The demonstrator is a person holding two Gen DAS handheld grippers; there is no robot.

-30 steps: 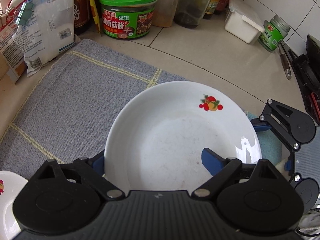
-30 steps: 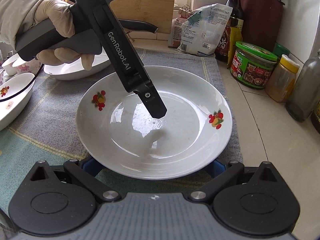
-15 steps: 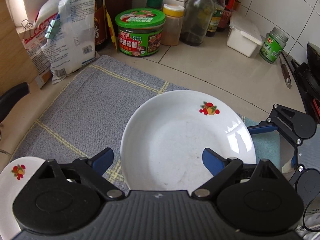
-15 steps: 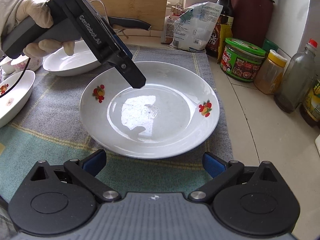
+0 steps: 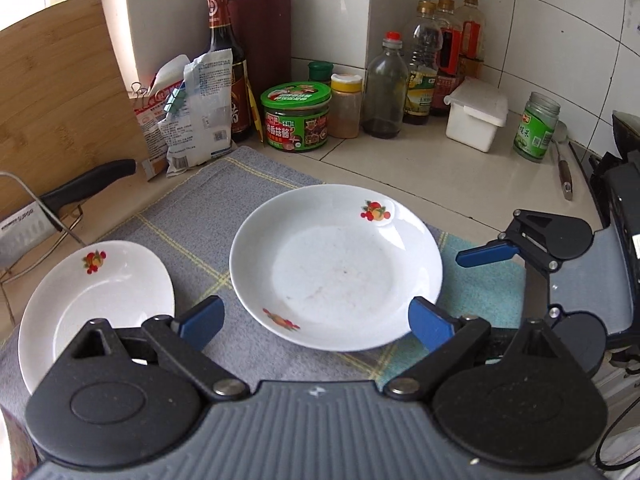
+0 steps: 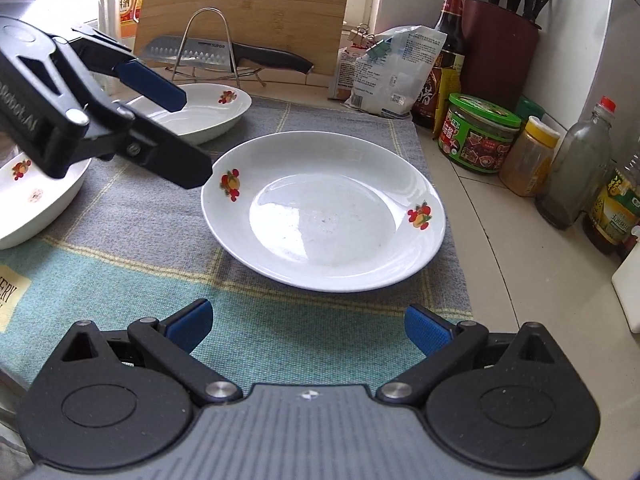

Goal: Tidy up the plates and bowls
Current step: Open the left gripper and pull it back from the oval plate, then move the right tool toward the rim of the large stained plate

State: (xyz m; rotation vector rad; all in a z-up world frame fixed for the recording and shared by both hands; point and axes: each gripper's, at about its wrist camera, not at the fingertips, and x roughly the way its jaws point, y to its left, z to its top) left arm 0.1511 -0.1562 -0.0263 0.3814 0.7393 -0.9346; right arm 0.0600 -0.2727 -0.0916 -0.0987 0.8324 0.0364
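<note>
Both claws, left claw (image 5: 316,322) and right claw (image 6: 308,326), stood wide and empty, the left's jaws having just opened; the large plate (image 6: 324,208) lay free, so the smaller dish (image 5: 96,300) looked best gripped by its rim.

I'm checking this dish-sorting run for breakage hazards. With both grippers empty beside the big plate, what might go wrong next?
1. The large plate sits near the cloth's edge by the jars; a push could slide it into them.
2. The left gripper hangs by the smaller dish and could clip its rim.

Bright daylight, sharp, fisheye-curved edges
</note>
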